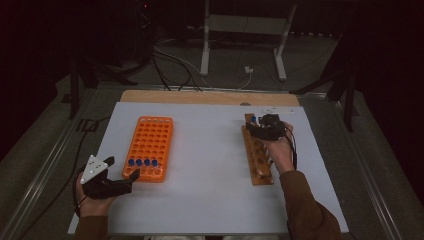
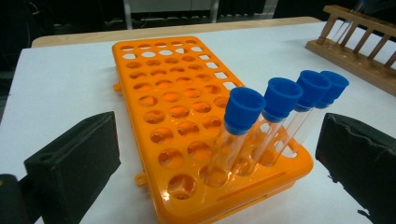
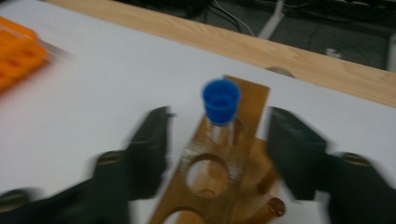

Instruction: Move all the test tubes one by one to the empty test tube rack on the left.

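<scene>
Step in hand: moving capped tubes from wooden rack (image 1: 257, 155) to orange rack (image 1: 149, 148); pick-up of the last tube (image 3: 220, 112) about to start, judged.
Right hand-held gripper (image 3: 217, 140): released, jaws wide either side of the tube, not touching; view blurred.
Left hand-held gripper (image 1: 120, 175): released, idle at orange rack's 7 o'clock corner.
Tube location: far-end hole of wooden rack, 12 o'clock end, counter (image 1: 210, 150) right half.
Tube axis: upright, long axis vertical, blue cap up.
Orange rack: four blue-capped tubes (image 2: 280, 112) in one near row, leaning slightly.
Next move, judged: centre jaws below cap, close, lift straight up.
</scene>
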The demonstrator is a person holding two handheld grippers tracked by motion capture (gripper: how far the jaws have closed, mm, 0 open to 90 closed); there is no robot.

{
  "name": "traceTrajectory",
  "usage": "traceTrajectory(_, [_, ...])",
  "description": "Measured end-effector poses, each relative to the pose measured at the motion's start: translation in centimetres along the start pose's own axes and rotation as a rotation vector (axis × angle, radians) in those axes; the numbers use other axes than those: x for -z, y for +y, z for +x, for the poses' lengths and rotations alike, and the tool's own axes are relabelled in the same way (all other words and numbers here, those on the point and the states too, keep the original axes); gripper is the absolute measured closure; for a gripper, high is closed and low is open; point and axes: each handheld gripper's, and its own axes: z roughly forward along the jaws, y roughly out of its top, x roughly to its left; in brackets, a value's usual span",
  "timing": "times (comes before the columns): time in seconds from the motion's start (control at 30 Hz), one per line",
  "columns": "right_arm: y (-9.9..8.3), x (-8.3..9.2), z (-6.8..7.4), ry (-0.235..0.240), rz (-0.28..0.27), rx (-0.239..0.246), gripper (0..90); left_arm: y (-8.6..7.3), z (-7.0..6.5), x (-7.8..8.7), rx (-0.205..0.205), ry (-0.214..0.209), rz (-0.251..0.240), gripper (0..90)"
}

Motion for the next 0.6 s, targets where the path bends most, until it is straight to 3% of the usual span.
traceTrajectory(0.17, [-0.1, -0.5, 0.1, -0.02, -0.014, 0.03, 67.0, 0.0, 0.0, 0.0, 0.0, 0.003, -0.004, 0.7])
traceTrajectory(0.3, [0.0, -0.8, 0.1, -0.031, -0.024, 0.031, 75.3, 0.0, -0.2, -0.1, -0.007, 0.003, 0.005, 0.7])
traceTrajectory(0.6, [0.2, -1.3, -0.2, -0.035, -0.028, 0.013, 76.6, -0.1, -0.2, -0.1, -0.006, 0.0, 0.002, 0.7])
